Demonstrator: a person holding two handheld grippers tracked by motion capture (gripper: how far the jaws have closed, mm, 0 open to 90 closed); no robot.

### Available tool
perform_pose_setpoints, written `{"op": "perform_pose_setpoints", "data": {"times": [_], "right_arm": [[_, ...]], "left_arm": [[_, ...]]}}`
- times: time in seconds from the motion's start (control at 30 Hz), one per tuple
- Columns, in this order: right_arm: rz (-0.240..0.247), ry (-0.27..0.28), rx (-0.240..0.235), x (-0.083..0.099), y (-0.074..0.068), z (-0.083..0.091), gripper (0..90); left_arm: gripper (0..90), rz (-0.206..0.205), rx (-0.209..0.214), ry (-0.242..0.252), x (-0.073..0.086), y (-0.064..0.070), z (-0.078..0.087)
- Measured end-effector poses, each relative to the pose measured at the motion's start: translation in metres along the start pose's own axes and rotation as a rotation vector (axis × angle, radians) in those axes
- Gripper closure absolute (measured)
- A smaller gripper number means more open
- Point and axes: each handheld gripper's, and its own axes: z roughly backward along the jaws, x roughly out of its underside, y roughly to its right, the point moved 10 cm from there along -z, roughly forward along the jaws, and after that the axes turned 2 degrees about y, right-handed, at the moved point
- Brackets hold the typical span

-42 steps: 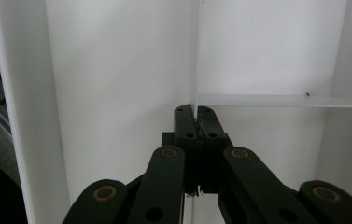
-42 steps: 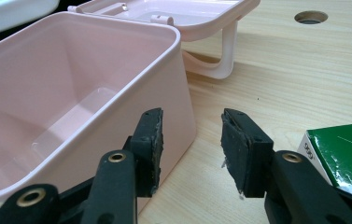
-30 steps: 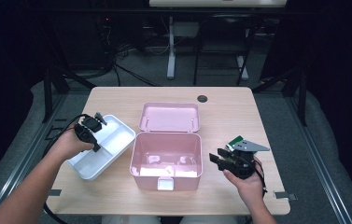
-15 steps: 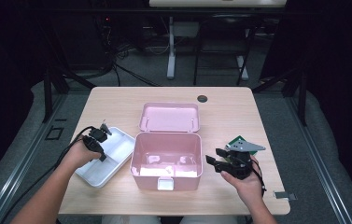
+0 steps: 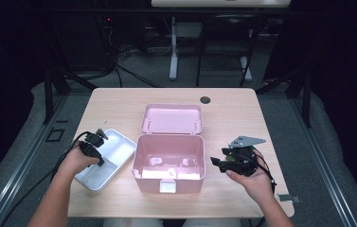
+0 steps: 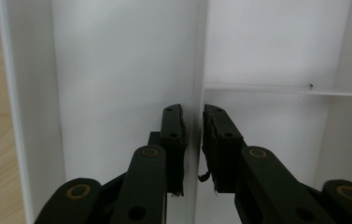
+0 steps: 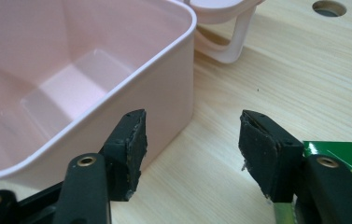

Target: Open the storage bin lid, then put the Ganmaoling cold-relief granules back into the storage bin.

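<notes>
An open pink box (image 5: 153, 181) stands mid-table with its lid (image 5: 171, 118) laid back behind it. To its left lies a white divided tray (image 5: 115, 152). My left gripper (image 5: 100, 136) sits over the tray's far left part. In the left gripper view the tray (image 6: 117, 70) lies close under my left gripper (image 6: 193, 112), whose jaws are closed on the thin divider wall. My right gripper (image 5: 216, 163) hovers just right of the box. Seen from the right gripper view, my right gripper (image 7: 192, 123) is open with nothing between its fingers, beside the box's right wall (image 7: 173, 93).
A pale pink handle (image 7: 225, 46) hangs off the lid onto the wooden table (image 5: 233, 118). A round cable hole (image 5: 205, 100) lies at the table's far edge. Bare wood stretches to the right of the box. Dark floor and cables surround the table.
My left gripper and the white tray have shifted together toward the table's near edge, then stayed put. The right gripper has barely moved.
</notes>
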Motion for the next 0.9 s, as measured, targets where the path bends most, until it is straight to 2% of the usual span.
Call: {"op": "perform_pose_setpoints", "data": {"times": [0.13,0.23,0.33,0.4,0.43,0.47,0.57,0.67,0.73,0.9], "right_arm": [[0.039,-0.092,0.011,-0.001,0.002,0.002,41.4],[0.074,-0.162,0.021,-0.003,0.005,0.001,39.4],[0.107,-0.231,0.042,-0.003,0.012,0.001,35.9],[0.125,-0.269,0.060,-0.005,0.020,0.001,34.2],[0.116,-0.296,0.062,-0.005,0.022,0.002,33.6],[0.116,-0.296,0.062,-0.005,0.022,0.002,33.6],[0.111,-0.350,0.051,-0.013,0.028,0.005,32.2],[0.110,-0.405,0.047,-0.017,0.032,0.006,30.1],[0.135,-0.445,0.049,-0.017,0.036,0.005,28.4],[0.140,-0.535,0.063,-0.011,0.046,0.003,20.2]], "left_arm": [[65.4,0.013,0.023,0.048,0.001,0.003,0.007],[57.0,-0.026,-0.032,0.054,0.002,-0.002,0.012],[52.4,-0.036,-0.036,0.098,0.003,-0.002,0.022],[51.3,-0.066,-0.053,0.121,0.004,-0.004,0.027],[51.1,-0.064,-0.053,0.126,0.005,-0.004,0.029],[50.1,-0.064,-0.053,0.126,0.005,-0.004,0.029],[48.5,-0.011,-0.045,0.135,0.008,-0.005,0.035],[47.1,0.001,-0.018,0.143,0.006,0.000,0.037],[46.3,0.006,-0.029,0.129,0.007,0.000,0.039],[44.7,0.007,-0.023,0.132,0.006,0.002,0.041]]}}
